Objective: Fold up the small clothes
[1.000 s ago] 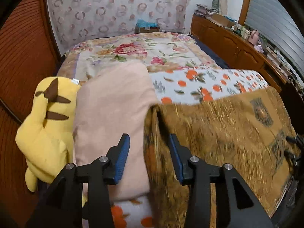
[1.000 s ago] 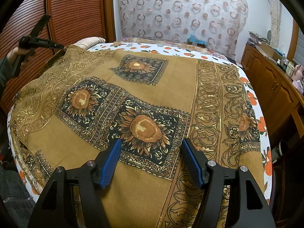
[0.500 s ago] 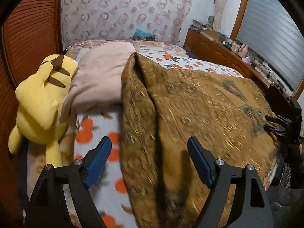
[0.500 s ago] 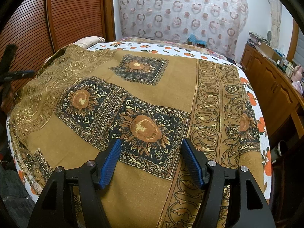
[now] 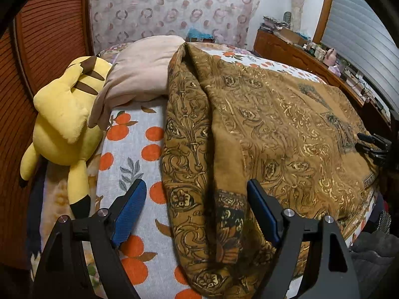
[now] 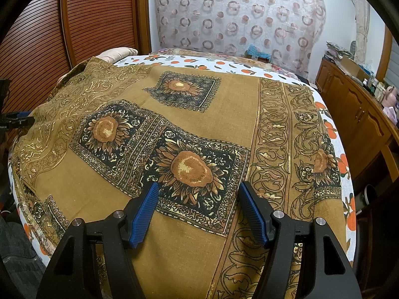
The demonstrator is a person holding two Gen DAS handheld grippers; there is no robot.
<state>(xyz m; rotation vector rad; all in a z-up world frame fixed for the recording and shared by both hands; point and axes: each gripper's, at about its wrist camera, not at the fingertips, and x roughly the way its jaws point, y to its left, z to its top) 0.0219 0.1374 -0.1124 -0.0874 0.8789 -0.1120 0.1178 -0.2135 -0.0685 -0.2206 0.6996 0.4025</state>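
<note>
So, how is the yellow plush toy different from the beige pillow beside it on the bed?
The yellow plush toy is bright yellow with brown stripes; the beige pillow is plain. The toy has limbs and lies at the bed's edge; the pillow is a rounded cushion, its right side touching the brown patterned cloth. Both look soft.

Scarf [image 5: 261,129] on bed [image 5: 134,149], right of plush toy [image 5: 62,119]

Open left tongs [image 5: 197,211] above brown patterned cloth's [image 5: 274,134] bunched edge on bed [image 5: 134,154]
</note>
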